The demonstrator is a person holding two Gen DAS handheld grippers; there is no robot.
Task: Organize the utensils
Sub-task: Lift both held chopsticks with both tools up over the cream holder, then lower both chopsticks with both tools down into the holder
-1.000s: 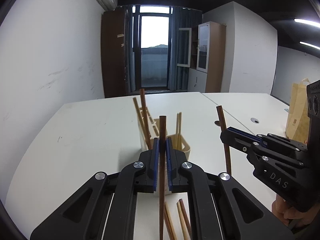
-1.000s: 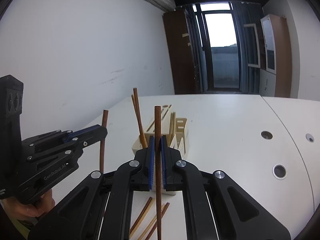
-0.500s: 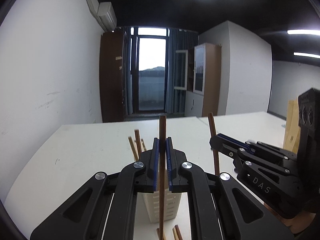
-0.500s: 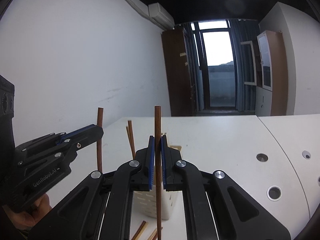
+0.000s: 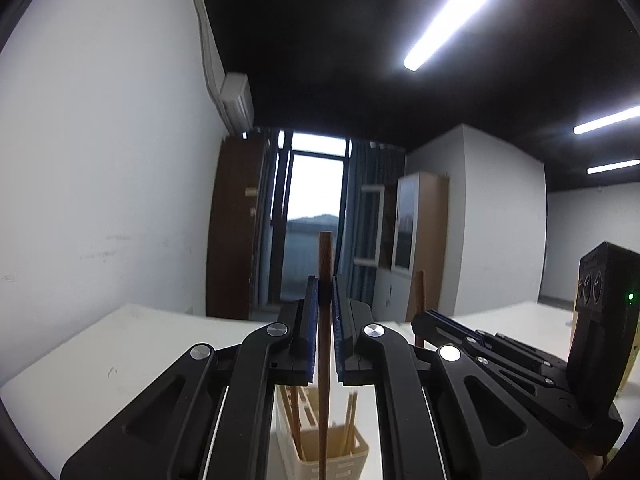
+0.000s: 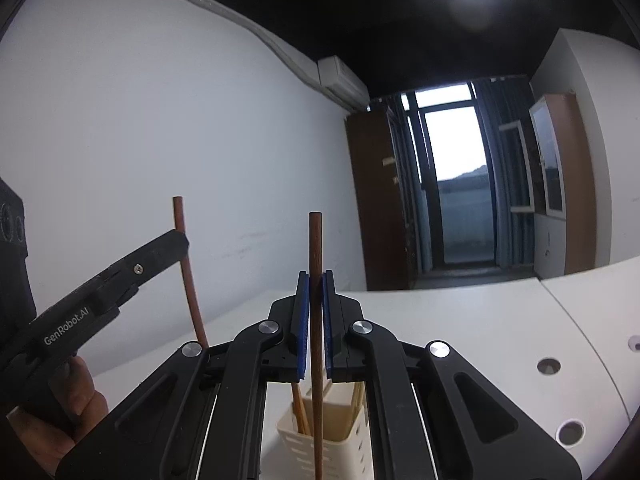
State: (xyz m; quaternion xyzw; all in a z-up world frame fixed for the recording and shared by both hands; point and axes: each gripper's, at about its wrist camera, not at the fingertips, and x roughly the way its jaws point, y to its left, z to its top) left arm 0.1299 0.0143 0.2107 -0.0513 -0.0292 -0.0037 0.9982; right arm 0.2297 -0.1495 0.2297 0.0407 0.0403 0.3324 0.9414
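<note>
Two chopsticks held upright, one per gripper, above cream holder (image 6: 324,440).
Left gripper (image 5: 325,332) pinching chopstick (image 5: 325,264), right gripper (image 6: 316,320) pinching chopstick (image 6: 315,248); light, stiff, smooth: mid-shaft grip limits swivel.

Both wrist cameras look forward along their own fingers, tilted up toward the far window (image 5: 316,236), close above the cream utensil holder (image 6: 324,436). Each sees the other gripper beside it; both share the white table (image 6: 460,320).
</note>
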